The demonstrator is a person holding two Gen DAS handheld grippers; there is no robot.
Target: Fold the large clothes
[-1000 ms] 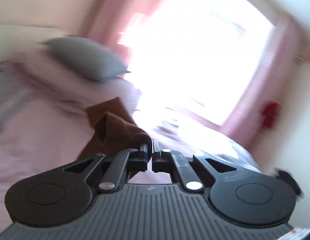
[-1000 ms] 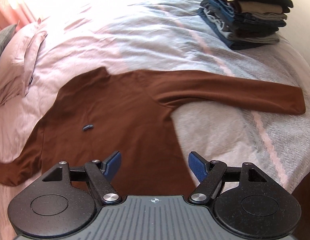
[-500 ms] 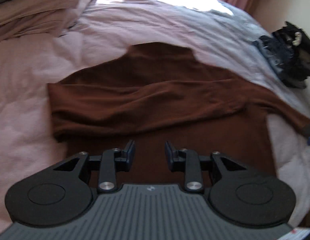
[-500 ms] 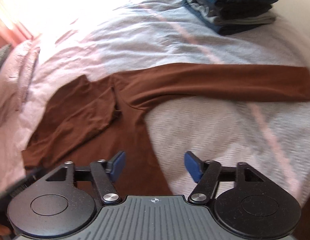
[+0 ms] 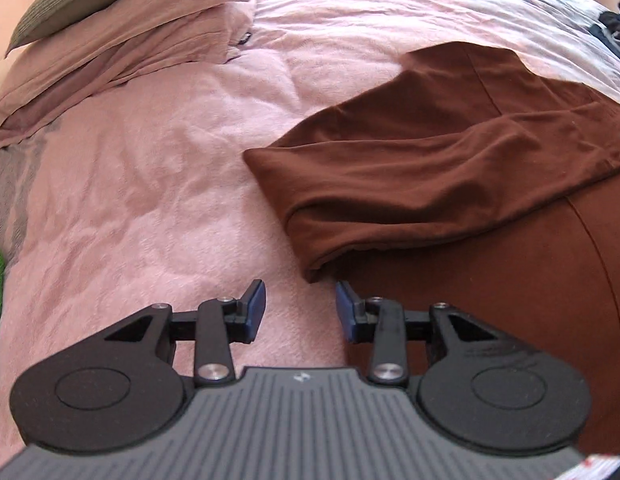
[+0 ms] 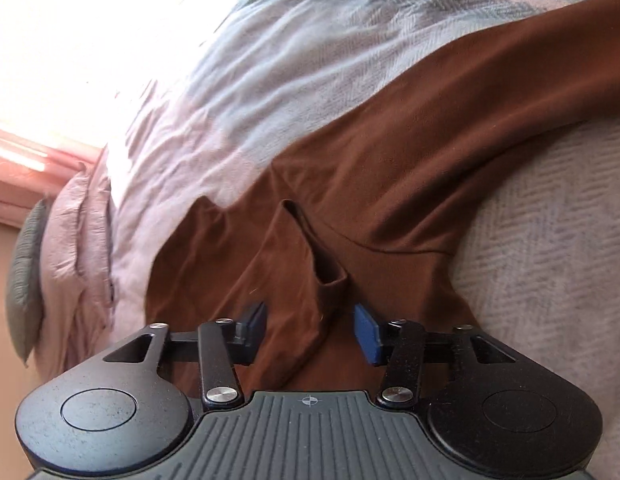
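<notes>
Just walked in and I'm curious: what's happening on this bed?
A person with a handheld gripper in each hand is folding a brown long-sleeved top on the pink and grey bedspread. One sleeve is folded across the body. The right gripper is closing around that sleeve; the left gripper, opening, holds nothing.

Spread across the bed [image 5: 158, 168], with the shirt [image 5: 450, 168] as landmark: one sleeve [image 5: 390, 200] folded over its body, the other sleeve [image 6: 490, 72] stretched out away from it over the blanket [image 6: 550, 260]. Beyond the shirt, toward the bed's head, stacked pillows [image 5: 122, 36]. Just before the shirt's near edge, left claw [image 5: 300, 312]; over the folded cuff [image 6: 330, 280], right claw [image 6: 310, 328].
</notes>
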